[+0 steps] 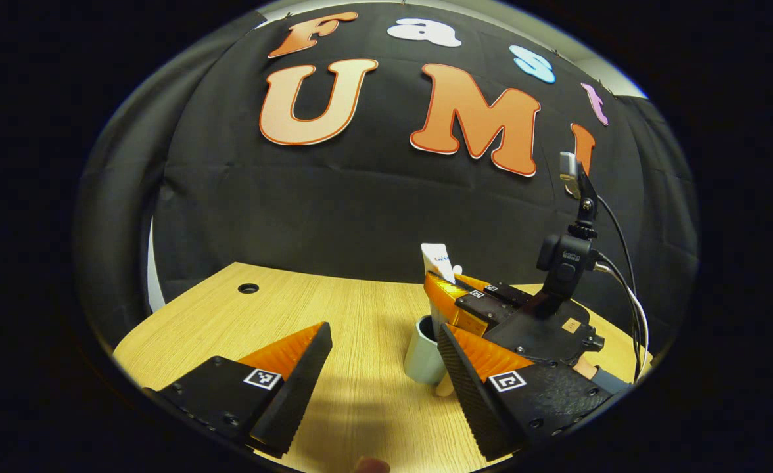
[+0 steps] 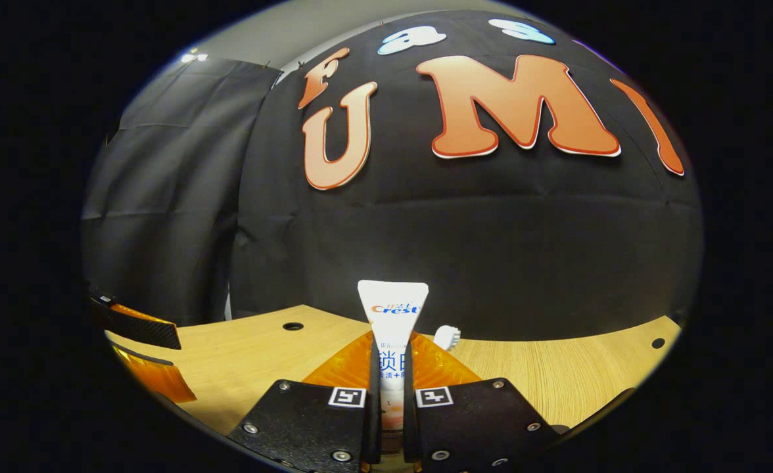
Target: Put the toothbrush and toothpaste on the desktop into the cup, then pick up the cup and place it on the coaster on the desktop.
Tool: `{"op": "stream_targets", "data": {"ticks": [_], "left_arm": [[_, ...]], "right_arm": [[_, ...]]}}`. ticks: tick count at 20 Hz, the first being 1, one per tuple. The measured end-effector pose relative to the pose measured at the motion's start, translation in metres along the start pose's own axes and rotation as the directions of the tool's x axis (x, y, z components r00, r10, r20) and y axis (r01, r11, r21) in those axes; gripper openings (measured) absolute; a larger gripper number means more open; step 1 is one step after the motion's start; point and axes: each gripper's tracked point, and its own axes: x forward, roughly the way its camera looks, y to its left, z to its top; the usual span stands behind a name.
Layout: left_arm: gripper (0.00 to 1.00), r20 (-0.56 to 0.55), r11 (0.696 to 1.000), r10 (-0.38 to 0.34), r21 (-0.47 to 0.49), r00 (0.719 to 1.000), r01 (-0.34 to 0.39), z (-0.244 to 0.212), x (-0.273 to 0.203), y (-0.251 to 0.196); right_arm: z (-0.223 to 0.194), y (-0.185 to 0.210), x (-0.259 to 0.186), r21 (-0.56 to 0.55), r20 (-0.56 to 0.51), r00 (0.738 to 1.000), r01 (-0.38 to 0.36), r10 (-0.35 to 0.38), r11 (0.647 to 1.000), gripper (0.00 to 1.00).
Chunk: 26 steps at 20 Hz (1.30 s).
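In the right gripper view, the right hand-held gripper (image 2: 391, 394) pinches a white toothpaste tube (image 2: 393, 315) between its two fingers. The tube stands upright, its flat crimped end on top, rising above the fingers against the black cloth wall (image 2: 491, 249). Just beside the tube, on its right, the white bristled head of a toothbrush (image 2: 447, 336) peeks up from behind the fingers. The light wooden worktop (image 2: 557, 374) stretches behind, with a round cable hole (image 2: 292, 326) near its far edge.

In the left gripper view, the left hand-held gripper (image 1: 386, 368) hangs above the worktop (image 1: 294, 309) with its fingers spread wide apart and nothing between them. Beyond its right finger stands a pale cup (image 1: 424, 358) on the worktop. The right hand-held gripper (image 1: 449, 299) is directly above the cup, holding the toothpaste tube (image 1: 438, 259) upright over the cup's mouth. Whether the tube's lower end is already inside the cup cannot be told, as the fingers hide it. A small camera (image 1: 565, 259) on a stalk rides on the right hand-held gripper, with cables (image 1: 630, 289) trailing off it.
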Motion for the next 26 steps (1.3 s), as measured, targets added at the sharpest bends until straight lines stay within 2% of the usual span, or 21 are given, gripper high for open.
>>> {"op": "stream_targets", "data": {"ticks": [5,10,12,13,14,19,21,26], "left_arm": [[0.98,-0.022,1.0,0.001,-0.011,1.0,-0.002,-0.004,-0.005,-0.004],[0.98,-0.03,0.999,-0.014,-0.033,0.999,0.013,-0.005,-0.014,-0.016],[0.98,-0.032,0.999,-0.009,-0.039,0.999,0.007,-0.002,-0.016,-0.018],[0.98,-0.032,0.999,-0.015,-0.043,0.999,0.013,-0.001,-0.017,-0.021],[0.98,-0.042,0.999,-0.021,-0.047,0.999,0.019,-0.003,-0.019,-0.025],[0.98,-0.106,0.998,-0.043,-0.046,0.993,0.039,-0.005,-0.013,-0.042],[0.97,-0.124,0.999,-0.038,-0.021,0.992,0.036,-0.004,-0.008,-0.046],[0.97,-0.194,0.996,-0.021,0.082,0.981,0.038,-0.003,0.018,-0.059]], "right_arm": [[-0.01,-0.006,-0.019,-0.047,-0.069,0.997,0.02,-0.023,0.999,0.22],[-0.002,-0.014,-0.04,-0.034,-0.125,0.991,0.036,-0.04,0.999,0.27],[0.009,-0.023,-0.05,-0.052,-0.115,0.991,0.06,-0.066,0.997,0.36],[0.018,-0.026,-0.055,-0.052,-0.101,0.992,0.069,-0.074,0.996,0.44],[0.028,-0.028,-0.059,-0.044,-0.087,0.993,0.072,-0.075,0.996,0.46],[0.075,-0.032,-0.091,-0.043,-0.024,0.996,0.081,-0.082,0.996,0.75],[0.094,-0.035,-0.108,-0.049,0.004,0.996,0.087,-0.086,0.995,0.82],[0.128,-0.057,-0.145,-0.042,-0.007,0.993,0.121,-0.122,0.992,0.89]]}}
